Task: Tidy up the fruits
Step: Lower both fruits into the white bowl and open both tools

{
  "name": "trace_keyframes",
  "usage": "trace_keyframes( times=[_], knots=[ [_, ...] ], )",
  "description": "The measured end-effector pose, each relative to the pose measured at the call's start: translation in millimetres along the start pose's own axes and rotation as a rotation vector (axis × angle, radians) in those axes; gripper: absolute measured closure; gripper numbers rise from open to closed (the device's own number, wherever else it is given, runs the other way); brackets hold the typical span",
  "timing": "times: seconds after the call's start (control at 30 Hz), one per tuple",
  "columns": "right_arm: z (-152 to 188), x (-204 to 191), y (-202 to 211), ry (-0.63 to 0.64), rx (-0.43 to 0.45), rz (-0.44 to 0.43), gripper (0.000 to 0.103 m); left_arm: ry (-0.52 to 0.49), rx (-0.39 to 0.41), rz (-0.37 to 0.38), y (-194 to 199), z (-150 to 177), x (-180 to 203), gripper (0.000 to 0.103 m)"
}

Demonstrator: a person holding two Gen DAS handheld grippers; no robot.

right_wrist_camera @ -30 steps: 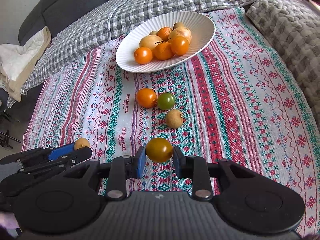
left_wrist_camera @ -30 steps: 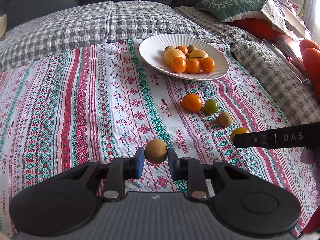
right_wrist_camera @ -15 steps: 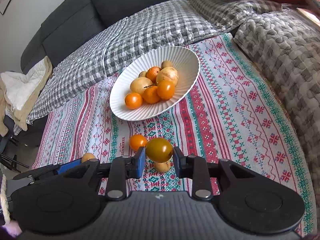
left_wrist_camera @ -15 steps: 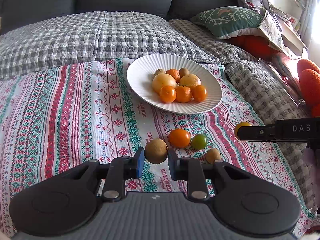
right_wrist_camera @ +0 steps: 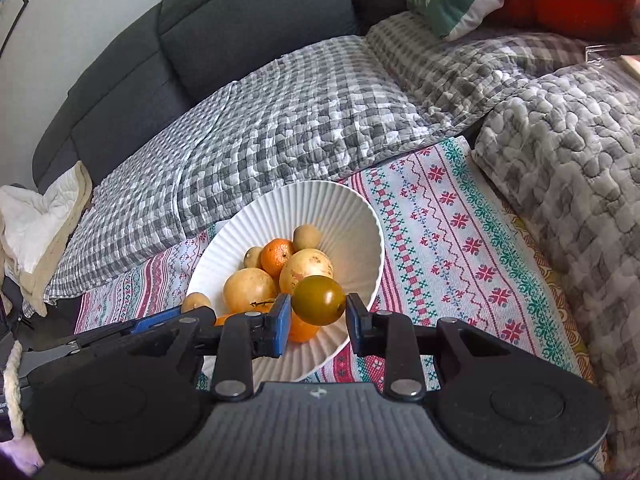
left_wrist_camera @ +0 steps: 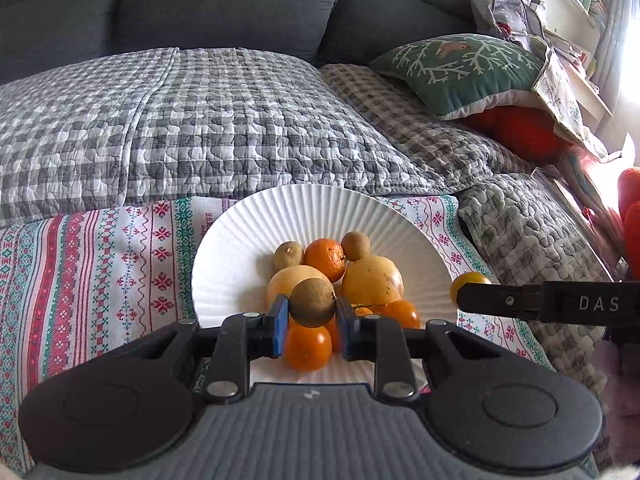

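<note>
Two fruits are held above the white ribbed plate [left_wrist_camera: 240, 240], presumably for release onto its pile: a brown round fruit [left_wrist_camera: 312, 303] clamped in the left gripper [left_wrist_camera: 311, 322], an olive-yellow tomato [right_wrist_camera: 319, 300] clamped in the right gripper [right_wrist_camera: 318, 322]

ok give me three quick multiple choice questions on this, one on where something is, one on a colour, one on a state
1. Where is the white plate?
A. on the patterned cloth
B. on the green pillow
C. on a shelf

2. What colour is the fruit in the right gripper?
A. bright red
B. yellow-green
C. purple

3. What is the left gripper doing?
A. open and bare
B. shut on a spoon
C. shut on a round brown fruit

Answers: 1 A, the cloth shows all around the plate's rim. 2 B, the yellow-green fruit sits between the fingers. 3 C, both fingers press the brown fruit's sides above the plate.
</note>
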State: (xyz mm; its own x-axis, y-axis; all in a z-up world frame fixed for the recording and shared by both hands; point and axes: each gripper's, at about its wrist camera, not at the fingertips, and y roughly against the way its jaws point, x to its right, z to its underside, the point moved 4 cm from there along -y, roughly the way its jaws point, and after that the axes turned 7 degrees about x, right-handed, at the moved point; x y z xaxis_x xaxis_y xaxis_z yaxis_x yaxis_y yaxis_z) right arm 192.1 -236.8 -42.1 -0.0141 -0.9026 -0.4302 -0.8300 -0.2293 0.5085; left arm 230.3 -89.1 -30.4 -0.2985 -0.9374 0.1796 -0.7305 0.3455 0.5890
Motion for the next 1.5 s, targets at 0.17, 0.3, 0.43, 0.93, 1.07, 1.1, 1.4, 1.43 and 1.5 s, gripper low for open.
trace_keyframes(
  times=[0.17, 0.3, 0.43, 0.93, 1.07, 1.1, 1.4, 1.43, 1.5],
  knots=[
    [-11, 4, -22, -0.025, -0.010, -0.010, 0.077, 0.019, 0.005, 0.006, -34, -19, 4, 0.090],
    [-14, 8, -37, -0.048, -0.019, -0.012, 0.077, 0.040, 0.003, -0.013, -60, -32, 4, 0.090],
    [-15, 11, -49, -0.060, -0.027, -0.014, 0.077, 0.047, -0.006, -0.018, -78, -34, 6, 0.090],
    [-18, 13, -56, -0.036, -0.035, -0.024, 0.074, 0.020, -0.026, -0.039, -97, -28, 9, 0.084],
    [-20, 14, -49, -0.026, -0.031, -0.018, 0.067, 0.027, -0.011, -0.051, -88, -30, 8, 0.066],
    [-21, 13, -46, -0.023, -0.028, -0.018, 0.064, 0.023, -0.006, -0.055, -85, -30, 8, 0.062],
    [-13, 1, -14, 0.038, -0.005, 0.006, 0.041, -0.012, 0.035, -0.086, -35, -32, 3, 0.042],
    [-11, -1, -10, 0.046, -0.005, 0.010, 0.039, -0.015, 0.039, -0.089, -29, -32, 3, 0.040],
    [-8, -4, -3, 0.058, -0.003, 0.017, 0.037, -0.018, 0.043, -0.094, -17, -30, 1, 0.036]
  ],
)
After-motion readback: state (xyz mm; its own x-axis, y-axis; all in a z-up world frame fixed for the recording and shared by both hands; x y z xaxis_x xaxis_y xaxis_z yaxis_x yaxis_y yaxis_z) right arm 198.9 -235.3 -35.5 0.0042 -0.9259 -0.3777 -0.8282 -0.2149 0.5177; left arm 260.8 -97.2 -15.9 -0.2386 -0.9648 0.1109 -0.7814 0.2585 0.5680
